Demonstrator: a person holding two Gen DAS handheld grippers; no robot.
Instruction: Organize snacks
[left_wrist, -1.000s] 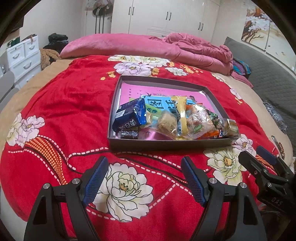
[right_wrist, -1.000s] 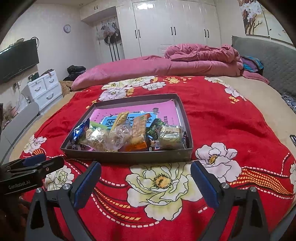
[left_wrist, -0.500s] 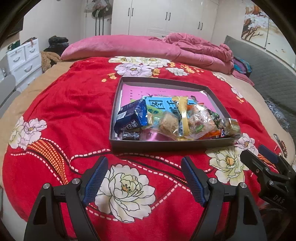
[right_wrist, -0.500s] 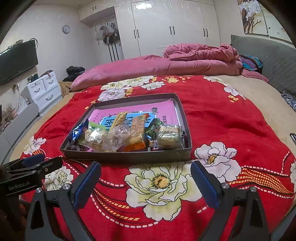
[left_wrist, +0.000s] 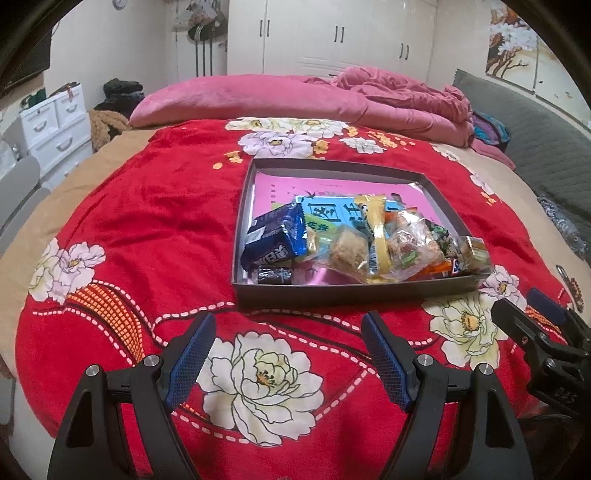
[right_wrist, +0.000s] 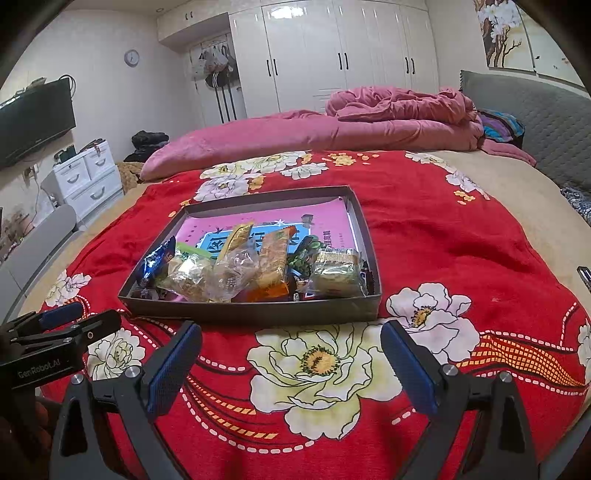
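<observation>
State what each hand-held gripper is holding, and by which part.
Nothing is held. The left hand-held gripper and right hand-held gripper both stand open above the red blanket, short of the snack box.

hidden: pink printed sheet lining the dark shallow cardboard box (left_wrist: 439, 192) ahead of both grippers, mostly under the heaped wrapped snacks (left_wrist: 354, 240) | unreadable: wrapper print | cut off: right gripper (left_wrist: 543, 314) body at frame edge

Red floral blanket (right_wrist: 443, 236) covers the bed, pink duvet (right_wrist: 332, 129) bunched at far end. White wardrobe (right_wrist: 351, 55) behind, white drawer unit (right_wrist: 88, 173) left, wall TV (right_wrist: 33, 118), round clock (right_wrist: 131, 57).
</observation>
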